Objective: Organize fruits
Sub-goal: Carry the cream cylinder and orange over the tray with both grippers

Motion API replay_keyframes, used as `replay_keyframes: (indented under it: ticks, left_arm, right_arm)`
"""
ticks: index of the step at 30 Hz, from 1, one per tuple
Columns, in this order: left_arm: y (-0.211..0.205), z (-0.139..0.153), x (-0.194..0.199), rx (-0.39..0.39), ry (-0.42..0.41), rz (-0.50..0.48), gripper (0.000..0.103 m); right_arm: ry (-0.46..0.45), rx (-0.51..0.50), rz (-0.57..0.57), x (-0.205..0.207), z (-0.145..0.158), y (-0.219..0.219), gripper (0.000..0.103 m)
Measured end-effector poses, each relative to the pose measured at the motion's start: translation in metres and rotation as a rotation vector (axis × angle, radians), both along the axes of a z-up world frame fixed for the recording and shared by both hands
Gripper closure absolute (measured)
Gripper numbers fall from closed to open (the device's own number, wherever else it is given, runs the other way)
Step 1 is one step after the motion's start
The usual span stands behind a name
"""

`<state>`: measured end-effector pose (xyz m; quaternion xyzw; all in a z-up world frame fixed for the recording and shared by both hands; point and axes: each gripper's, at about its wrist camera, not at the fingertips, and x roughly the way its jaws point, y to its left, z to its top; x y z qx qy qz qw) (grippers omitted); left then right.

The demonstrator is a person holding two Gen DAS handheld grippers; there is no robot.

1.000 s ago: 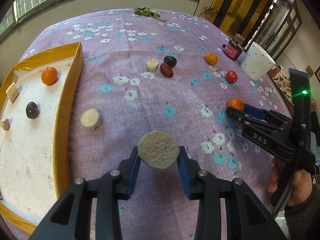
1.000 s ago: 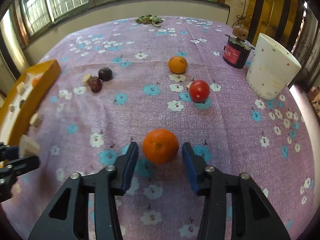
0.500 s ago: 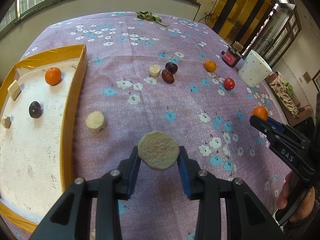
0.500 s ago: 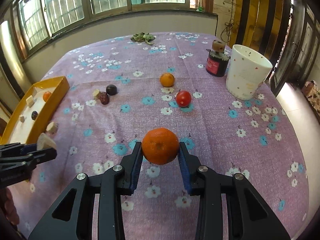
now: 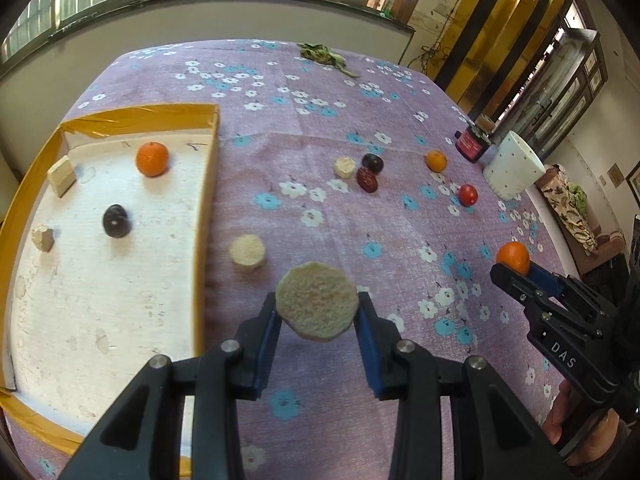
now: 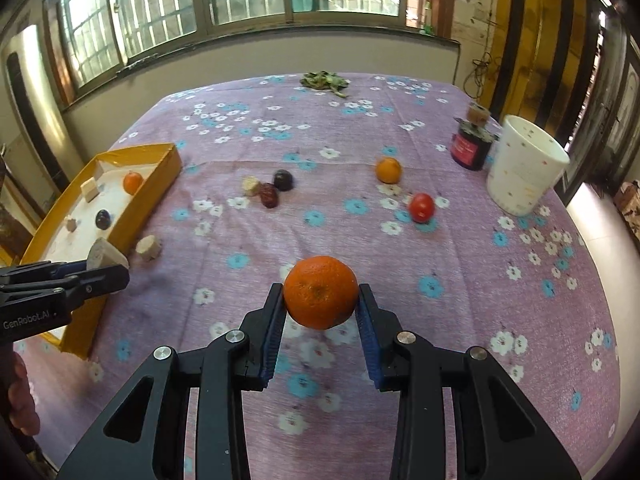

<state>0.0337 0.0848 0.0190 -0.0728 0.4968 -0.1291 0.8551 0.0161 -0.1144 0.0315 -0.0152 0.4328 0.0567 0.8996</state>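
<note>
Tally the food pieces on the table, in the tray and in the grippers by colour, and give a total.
Orange fruit: 3
Red tomato: 1
Dark red date: 1
Dark plum: 2
Pale piece: 5
Total: 12

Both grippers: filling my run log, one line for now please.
left gripper: shut on round slice | right gripper: shut on orange | tray: beside left

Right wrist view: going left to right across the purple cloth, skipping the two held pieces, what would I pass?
Yellow tray → pale round slice beside it → dark red date → dark plum → small orange → red tomato → dark jar → white cup.
</note>
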Motion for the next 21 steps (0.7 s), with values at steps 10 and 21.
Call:
replay_keyframes:
  ticks: [10,21]
  left_arm:
    - [0.064,0.001,-0.001,0.007,-0.015,0.111,0.064]
    - [0.143,-0.014,0.002,0.022,0.009,0.246,0.064]
  right_arm:
    - [0.016,0.013,0.139,0.018,0.000,0.080,0.070]
    - [0.026,-0.003,0.303,0.033,-0.001,0.170,0.070]
